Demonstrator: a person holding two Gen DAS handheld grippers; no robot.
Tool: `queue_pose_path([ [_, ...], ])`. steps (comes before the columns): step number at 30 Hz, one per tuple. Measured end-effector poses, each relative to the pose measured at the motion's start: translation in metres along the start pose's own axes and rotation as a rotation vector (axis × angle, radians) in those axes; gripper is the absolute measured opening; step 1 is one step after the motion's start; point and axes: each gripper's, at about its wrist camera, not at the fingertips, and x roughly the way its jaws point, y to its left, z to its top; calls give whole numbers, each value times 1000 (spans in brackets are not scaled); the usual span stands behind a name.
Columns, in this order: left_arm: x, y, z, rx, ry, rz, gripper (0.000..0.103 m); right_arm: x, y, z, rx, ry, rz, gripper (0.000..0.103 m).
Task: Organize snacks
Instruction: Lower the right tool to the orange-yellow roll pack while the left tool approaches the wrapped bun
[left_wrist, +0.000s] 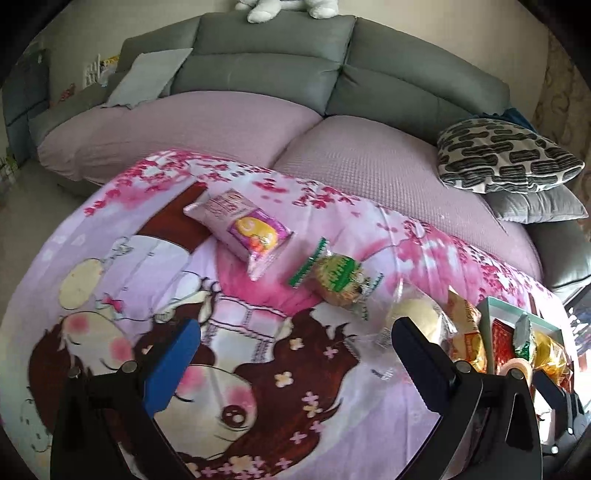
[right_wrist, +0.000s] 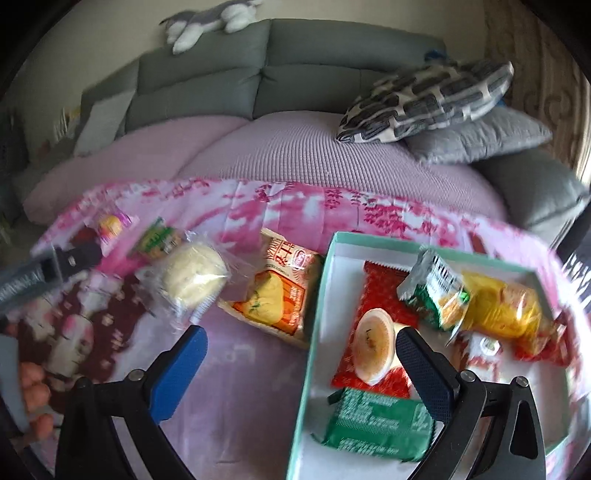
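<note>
- left gripper (left_wrist: 295, 339) sits low over the cartoon-print cloth (left_wrist: 258, 387), jaws spread wide, nothing between them
- furthest left of the loose snacks is a pink snack packet (left_wrist: 242, 230) with a yellow and orange picture on it, lying flat on the cloth
- just right of it, a bun in a green-edged clear wrapper (left_wrist: 338, 278), tilted a bit
- next comes a pale round bun in a clear bag (right_wrist: 194, 277), touching the green one
- then an orange bread packet (right_wrist: 279, 295) right up against the left wall of the box
- right gripper (right_wrist: 299, 345) hovers wide open too, empty, its blue finger (right_wrist: 177, 373) over the cloth and the black one over the box
- teal-rimmed box (right_wrist: 314, 332) at the right already has stuff in it: a red packet (right_wrist: 384, 291) with a little jelly cup (right_wrist: 373, 343) on top, a green wafer pack (right_wrist: 376, 424) nearest the camera, a green-and-silver pack (right_wrist: 434, 290) and a yellow packet (right_wrist: 502, 306) at the back
- grey sofa (left_wrist: 277, 66) with a patterned cushion (left_wrist: 506, 155) behind it all
</note>
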Motion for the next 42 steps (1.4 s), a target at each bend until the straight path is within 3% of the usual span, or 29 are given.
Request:
queue_pose_path([
  [7,11,1,2,1,50,8,103,15,23,1,-157,-7,-96,102],
  [11,19,4,1,-3,81,5,103,26,31,5,-198,-11,-137,93],
  [16,25,1,6,6,87,-12,103,36,40,9,-247,-8,-162,91],
  [18,26,-1,9,-3,77,-29,103,38,43,10,-269,-13,-172,86],
  [20,29,-5,11,-9,79,-70,103,42,44,11,-279,-8,-169,73],
  [30,51,-39,2,57,113,-204,103,47,27,14,-181,-6,-115,53],
  [32,54,-45,0,63,119,-225,102,46,24,15,-160,-12,-102,45],
  [37,66,-51,-5,50,165,-276,79,43,14,15,-111,-25,-66,36],
  [42,62,-53,-6,70,141,-276,72,40,4,16,-62,-28,-29,27],
])
